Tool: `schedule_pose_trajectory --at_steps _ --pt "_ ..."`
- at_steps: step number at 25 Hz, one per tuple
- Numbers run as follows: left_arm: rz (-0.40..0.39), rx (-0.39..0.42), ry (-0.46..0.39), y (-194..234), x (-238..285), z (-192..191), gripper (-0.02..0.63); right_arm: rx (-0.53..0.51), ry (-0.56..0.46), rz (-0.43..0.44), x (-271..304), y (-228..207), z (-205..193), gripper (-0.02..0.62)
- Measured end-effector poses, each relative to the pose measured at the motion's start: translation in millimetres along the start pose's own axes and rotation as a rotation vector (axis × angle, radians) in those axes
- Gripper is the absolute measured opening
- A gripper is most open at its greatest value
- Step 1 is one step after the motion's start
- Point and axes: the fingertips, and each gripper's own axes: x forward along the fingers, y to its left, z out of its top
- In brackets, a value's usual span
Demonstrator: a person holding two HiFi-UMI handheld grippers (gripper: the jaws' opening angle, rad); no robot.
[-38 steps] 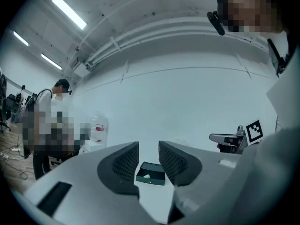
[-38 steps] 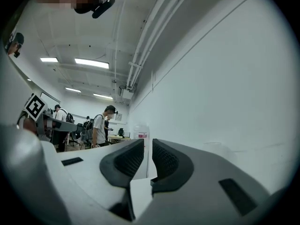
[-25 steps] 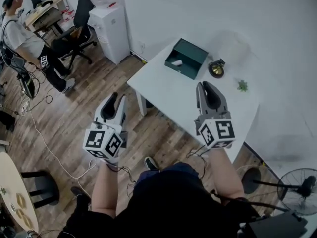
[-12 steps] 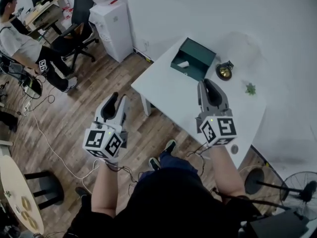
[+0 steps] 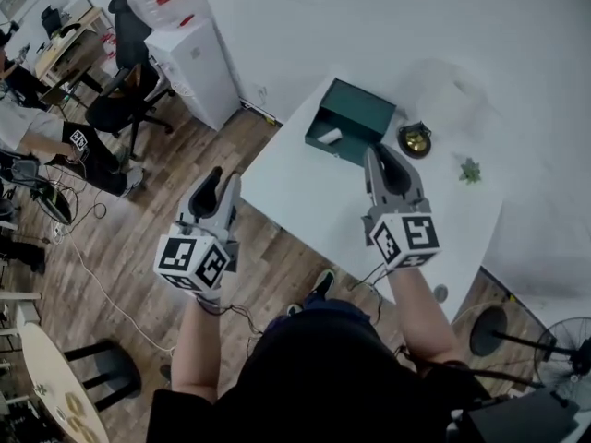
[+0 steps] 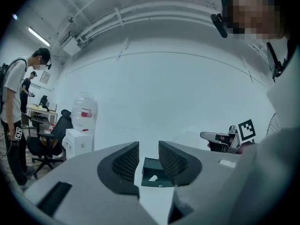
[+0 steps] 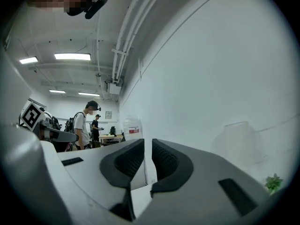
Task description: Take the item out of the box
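Moved: right claw (image 5: 380, 155) is nearer the box (image 5: 362, 107) than a second ago; in the head view its tips now overlap the box's near right corner.
Left claw (image 5: 220, 179): released, jaws a little apart, nothing between them. It hangs over the wooden floor (image 5: 138, 220), off the left edge of the tabletop (image 5: 314, 192).
Left claw's own view: box and item show far off through the gap between the jaws.
Right claw state: released, only a narrow gap between the jaws, nothing gripped. It is held above the tabletop.
Box: dark green, open, lid raised on its far side; sits by the far left corner of the tabletop, near the wall.
Item (image 5: 331, 137): small, white, lying inside the box at its left end; untouched by either claw.
Round brass-coloured object (image 5: 415, 140): on the tabletop just right of the box, along the far edge.
Green sprig (image 5: 471, 170): farther right along the same edge, apart from the brass object.
Background: water dispenser (image 5: 192, 63) against the wall left of the tabletop; black office chair (image 5: 125, 100) beyond it.
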Motion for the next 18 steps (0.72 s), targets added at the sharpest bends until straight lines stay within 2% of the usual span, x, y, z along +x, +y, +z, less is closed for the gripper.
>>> schedule_pose_trajectory --at_steps 5,11,18 --pt "-0.031 0.021 0.028 -15 60 1 0.127 0.033 0.009 -0.036 17 -48 -7 0.057" --pt "-0.073 0.049 0.062 -25 111 -4 0.127 0.05 0.009 -0.065 31 -83 -11 0.056" --pt "-0.2 0.089 0.219 -28 188 -42 0.127 0.041 0.015 -0.185 28 -123 -13 0.054"
